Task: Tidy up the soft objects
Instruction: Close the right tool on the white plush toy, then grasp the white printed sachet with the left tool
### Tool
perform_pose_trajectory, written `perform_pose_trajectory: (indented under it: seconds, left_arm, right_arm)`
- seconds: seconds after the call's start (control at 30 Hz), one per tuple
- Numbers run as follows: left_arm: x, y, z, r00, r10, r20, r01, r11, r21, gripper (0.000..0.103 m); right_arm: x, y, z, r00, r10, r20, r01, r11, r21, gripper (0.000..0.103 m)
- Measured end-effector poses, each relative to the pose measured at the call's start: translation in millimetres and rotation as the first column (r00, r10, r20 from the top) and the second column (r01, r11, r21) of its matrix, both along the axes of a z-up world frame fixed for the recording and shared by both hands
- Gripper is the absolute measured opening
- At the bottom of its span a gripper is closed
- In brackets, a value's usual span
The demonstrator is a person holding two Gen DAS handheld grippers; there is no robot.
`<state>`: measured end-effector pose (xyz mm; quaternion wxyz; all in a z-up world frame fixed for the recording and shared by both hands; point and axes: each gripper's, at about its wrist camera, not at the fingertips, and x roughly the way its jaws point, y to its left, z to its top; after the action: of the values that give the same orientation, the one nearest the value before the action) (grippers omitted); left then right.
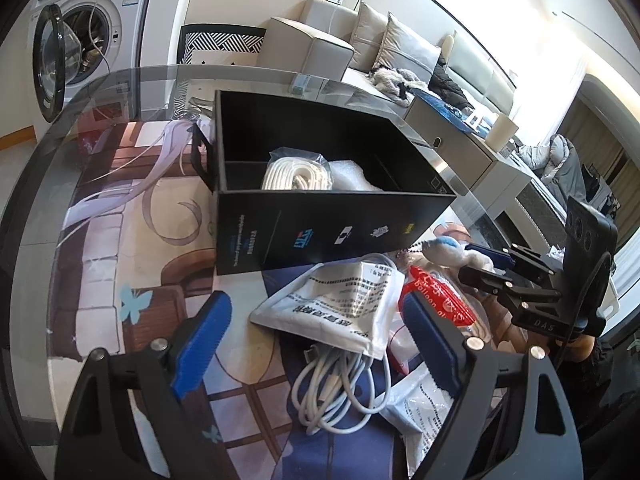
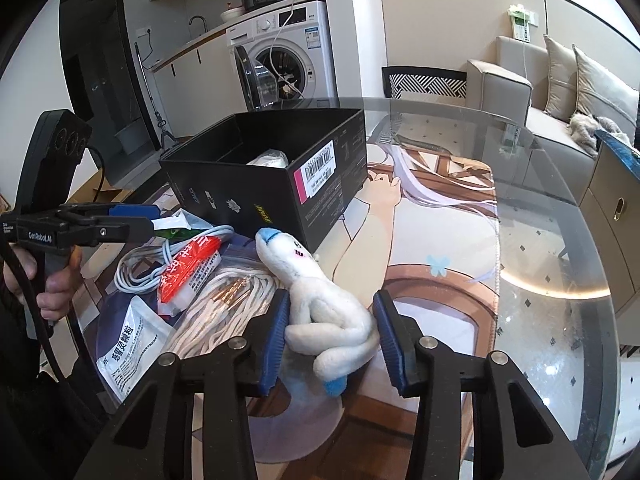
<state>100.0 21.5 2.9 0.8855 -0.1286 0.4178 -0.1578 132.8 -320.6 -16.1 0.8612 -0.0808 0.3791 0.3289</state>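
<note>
White plush toy (image 2: pixel 320 316) sat between the right tool's (image 2: pixel 332 340) nearly closed pads, seemingly gripped, for boxing; left tool (image 1: pixel 316 344) gaped empty over pouches.

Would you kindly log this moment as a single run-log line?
right gripper: shut on plush toy | left gripper: open over white pouch | black box: toy not yet inside

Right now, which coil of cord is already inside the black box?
The bagged white rope; the grey cable and cream cord bundle lie outside the black box.
</note>
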Motion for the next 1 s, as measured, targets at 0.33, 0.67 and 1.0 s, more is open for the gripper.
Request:
perform_pose_trajectory:
  seconds: [0.33,0.67,1.0]
  left_arm:
    - [14.0,15.5,-8.4,0.999,0.009,-0.041,-0.012,0.997,-0.072,0.088]
    - [13.4,-11.1,-9.7,0.998,-0.054,-0.018,0.054,0.998,0.016,0.083]
    - [8.0,-24.5,-6.1,0.996,-0.078,0.042,0.071,0.988,0.138,0.078]
  right_arm:
    - [-7.8,-5.9,6.5,1.0,-0.004,0.021,0.004,1.0,0.012,0.042]
    - [-10.4,-9.2,8.1,1.0,-0.009,0.026,0.009,1.0,0.012,0.042]
    - [-8.7,-7.7,7.5,1.0,-0.007,0.026,0.006,1.0,0.015,0.042]
